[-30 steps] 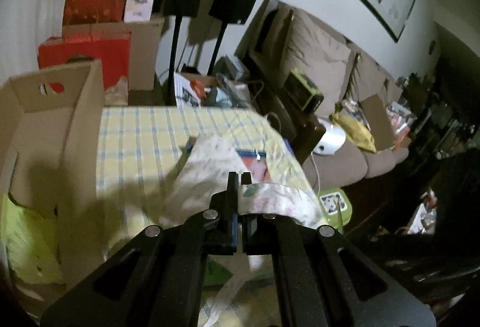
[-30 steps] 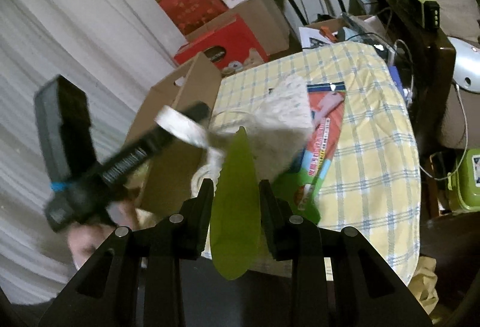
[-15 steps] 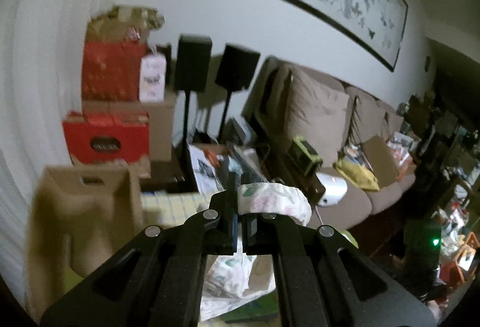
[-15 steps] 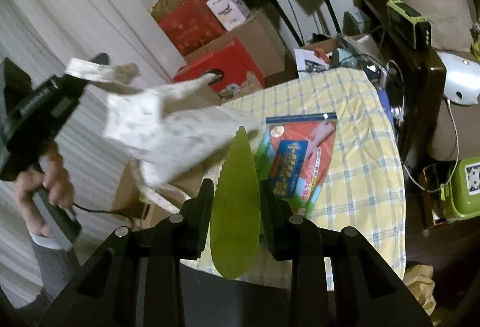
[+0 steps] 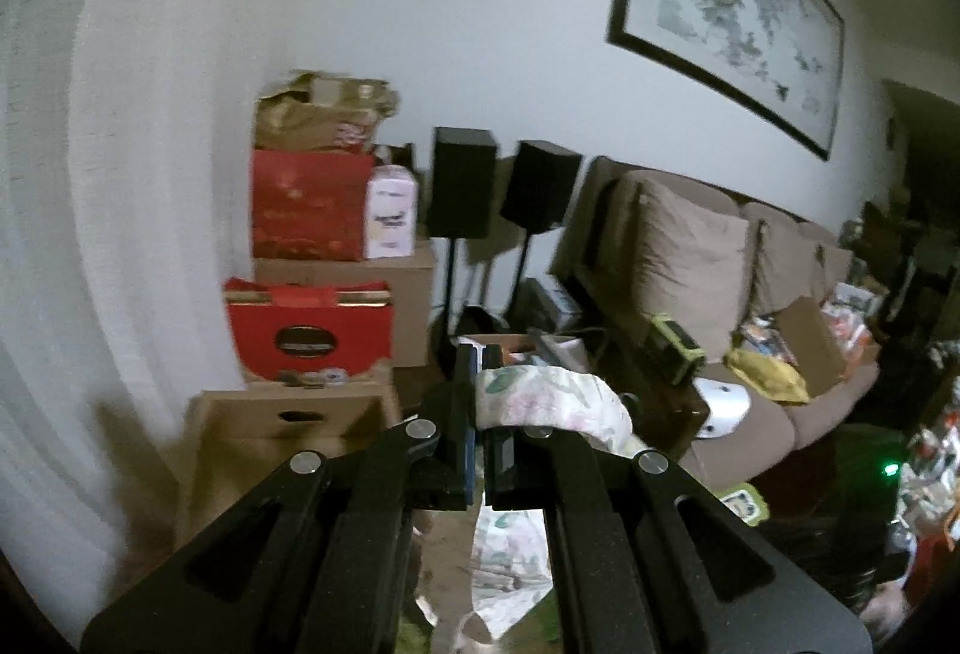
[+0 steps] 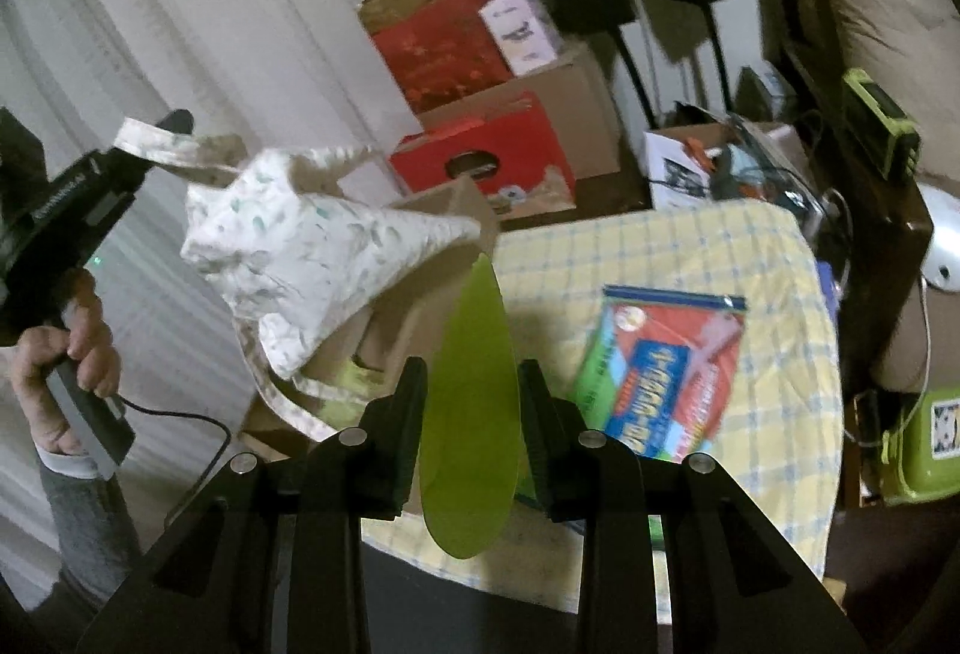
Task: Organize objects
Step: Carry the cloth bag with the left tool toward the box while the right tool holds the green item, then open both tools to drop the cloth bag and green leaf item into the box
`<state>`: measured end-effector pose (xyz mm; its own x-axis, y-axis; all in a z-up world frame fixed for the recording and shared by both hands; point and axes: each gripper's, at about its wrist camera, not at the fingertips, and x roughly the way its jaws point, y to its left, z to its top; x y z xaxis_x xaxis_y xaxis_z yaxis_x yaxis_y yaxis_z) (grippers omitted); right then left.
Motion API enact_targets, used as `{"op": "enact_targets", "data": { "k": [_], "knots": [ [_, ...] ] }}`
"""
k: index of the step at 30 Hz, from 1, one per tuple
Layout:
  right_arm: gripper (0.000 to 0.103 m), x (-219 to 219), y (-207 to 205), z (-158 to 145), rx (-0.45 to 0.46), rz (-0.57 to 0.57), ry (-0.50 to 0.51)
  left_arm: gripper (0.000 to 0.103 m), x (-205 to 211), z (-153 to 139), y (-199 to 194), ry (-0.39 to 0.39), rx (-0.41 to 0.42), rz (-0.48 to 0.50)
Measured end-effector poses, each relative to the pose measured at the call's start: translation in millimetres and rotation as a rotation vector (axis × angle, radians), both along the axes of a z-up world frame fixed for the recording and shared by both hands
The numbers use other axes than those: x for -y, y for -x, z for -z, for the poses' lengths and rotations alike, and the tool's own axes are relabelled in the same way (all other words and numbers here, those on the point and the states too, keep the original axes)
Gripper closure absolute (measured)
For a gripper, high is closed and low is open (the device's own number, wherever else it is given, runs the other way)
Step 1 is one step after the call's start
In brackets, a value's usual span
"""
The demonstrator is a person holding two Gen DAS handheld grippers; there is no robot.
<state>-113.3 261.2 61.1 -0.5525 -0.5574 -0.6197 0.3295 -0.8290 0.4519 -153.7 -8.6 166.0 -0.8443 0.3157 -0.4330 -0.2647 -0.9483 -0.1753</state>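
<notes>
- Above the cardboard box (image 6: pixel 432 258) at the desk's left edge, left claw (image 5: pixel 479 372) is clamped fully shut on the strap of a white leaf-print cloth bag (image 6: pixel 312 246); the bag hangs in the air over the box mouth, clear of the desk (image 6: pixel 780 294).
- Right claw (image 6: pixel 471 384) is part open, jaws closed on a flat lime-green leaf-shaped sheet (image 6: pixel 471 402), held over the desk's near edge.
- Red-and-green toy package (image 6: pixel 666 366) lies flat on the yellow checked cloth, apart from both claws.
- Step in hand, my read: drop the bag into the box. Do it well: centre the bag over the opening, lower until the loose straps are inside, only then let go; keep the right claw's sheet out of the way.
- Risk: dangling straps could snag the box flap.
- Versus a second ago: the bag was lying on the desk on top of the toy package; now it is lifted and off to the left, package uncovered. Left view has tilted up, desk gone from it. Both grips unchanged.
</notes>
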Motion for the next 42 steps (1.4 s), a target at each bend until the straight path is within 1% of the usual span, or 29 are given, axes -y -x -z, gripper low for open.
{"op": "enact_targets", "data": {
  "k": [3,7,11,18,21,25,28,30,33,35,36,37,38,39,40,42],
  "knots": [
    [0.073,23,4,-6,-0.012,-0.037,-0.005,0.102,23,6,4,0.012,0.008,-0.053],
    [0.073,53,12,-7,-0.007,-0.080,-0.005,0.102,51,21,13,0.023,0.031,-0.115],
    [0.073,82,19,-8,0.001,-0.122,-0.005,0.102,78,42,21,0.030,0.074,-0.168],
    [0.073,131,32,-8,0.010,-0.181,-0.018,0.102,106,87,18,0.057,0.148,-0.214],
    [0.073,146,38,-3,0.022,-0.197,-0.020,0.102,110,112,16,0.068,0.200,-0.211],
    [0.073,162,44,5,0.041,-0.208,-0.028,0.102,110,146,10,0.111,0.263,-0.207],
    [0.073,171,49,13,0.061,-0.214,-0.028,0.101,105,171,6,0.134,0.345,-0.173],
    [0.073,176,51,18,0.075,-0.219,-0.022,0.101,100,188,2,0.174,0.395,-0.167],
    [0.073,186,53,25,0.095,-0.228,-0.013,0.099,95,208,-8,0.240,0.442,-0.181],
    [0.073,193,56,30,0.110,-0.232,-0.007,0.098,95,218,-14,0.262,0.469,-0.192],
    [0.073,197,57,33,0.118,-0.235,-0.004,0.094,96,222,-18,0.258,0.480,-0.195],
    [0.073,201,59,37,0.130,-0.238,0.000,0.085,98,224,-21,0.245,0.489,-0.195],
    [0.073,203,58,38,0.135,-0.239,0.002,0.079,100,225,-25,0.226,0.497,-0.196],
    [0.073,207,59,40,0.141,-0.241,0.004,0.067,103,225,-30,0.199,0.498,-0.201],
    [0.073,210,60,42,0.147,-0.244,0.004,0.058,107,223,-35,0.169,0.494,-0.210],
    [0.073,220,61,49,0.160,-0.248,0.002,0.051,113,219,-42,0.119,0.487,-0.221]
  ]
}}
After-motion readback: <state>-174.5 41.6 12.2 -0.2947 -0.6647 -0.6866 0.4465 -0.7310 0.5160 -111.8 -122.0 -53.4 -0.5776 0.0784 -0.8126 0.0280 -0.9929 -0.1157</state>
